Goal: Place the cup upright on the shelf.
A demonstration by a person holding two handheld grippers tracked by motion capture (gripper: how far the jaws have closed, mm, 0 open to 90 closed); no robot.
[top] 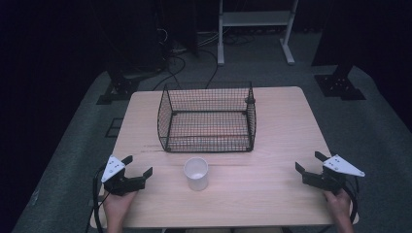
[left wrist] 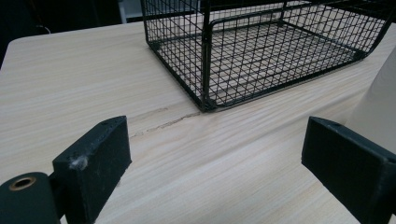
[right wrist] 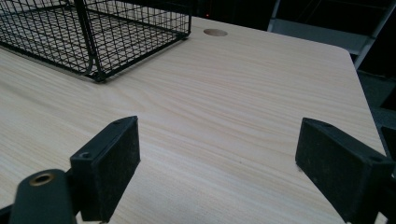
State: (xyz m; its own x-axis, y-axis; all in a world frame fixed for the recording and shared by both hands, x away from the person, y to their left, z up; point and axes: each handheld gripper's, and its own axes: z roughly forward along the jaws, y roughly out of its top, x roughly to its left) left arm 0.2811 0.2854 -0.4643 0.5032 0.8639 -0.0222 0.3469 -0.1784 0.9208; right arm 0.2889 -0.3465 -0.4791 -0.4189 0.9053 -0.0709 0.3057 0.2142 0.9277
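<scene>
A black wire basket stands empty in the middle of the wooden table; its corner shows in the left gripper view and another corner in the right gripper view. A white paper cup stands upright in front of it, seen at the right edge of the left gripper view. My left gripper rests open near the front left, a short way left of the cup, jaws wide apart over bare wood. My right gripper is open at the front right, nothing between its jaws.
A round cable hole lies in the table's far part. Beyond the table are a white metal frame, black stand bases and cables on the grey floor. The table's right edge runs close to my right gripper.
</scene>
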